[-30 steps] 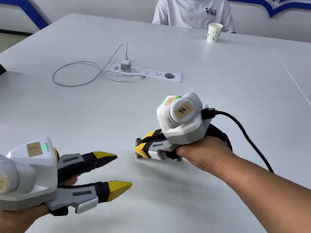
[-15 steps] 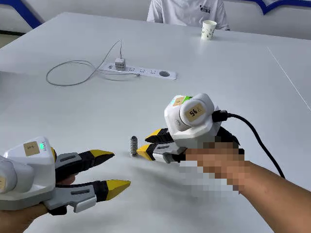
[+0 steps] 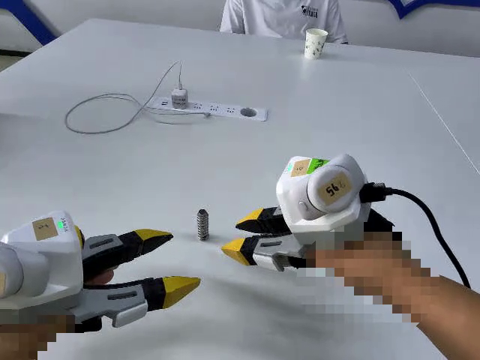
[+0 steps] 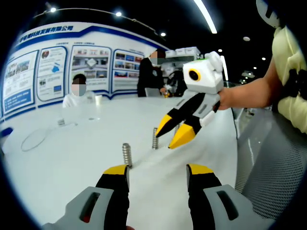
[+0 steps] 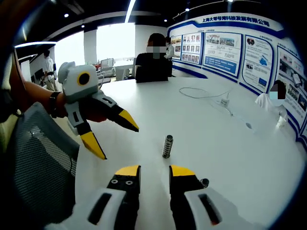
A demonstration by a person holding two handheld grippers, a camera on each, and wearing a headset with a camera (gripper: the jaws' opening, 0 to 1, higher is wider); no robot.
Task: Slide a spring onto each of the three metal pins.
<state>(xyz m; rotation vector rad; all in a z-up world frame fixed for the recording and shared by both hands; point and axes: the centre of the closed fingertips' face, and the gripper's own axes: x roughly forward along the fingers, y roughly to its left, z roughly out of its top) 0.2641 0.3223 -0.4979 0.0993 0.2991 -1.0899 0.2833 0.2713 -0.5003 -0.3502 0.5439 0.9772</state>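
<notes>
**Jaws clear, one pin dressed**

Both pairs of jaws stand open and hold nothing. The right gripper (image 3: 232,235) lies low over the tabletop (image 3: 337,112), its yellow tips just right of the spring-wrapped pin (image 3: 202,224) and apart from it. The left gripper (image 3: 182,260) hovers nearer and to the left, with its tips aimed toward the same spot but well short of it. That pin stands upright on its own, coil around the shaft.

Farther off, the left gripper view shows a second upright piece (image 4: 155,138) just beside the right gripper's tips. It looks coiled, though it is too small to be sure.

My judgement is that one seating is done and the hands are between springs. The next move calls for taking a spring by its side, lining its bore over a bare pin, and lowering it straight.
</notes>
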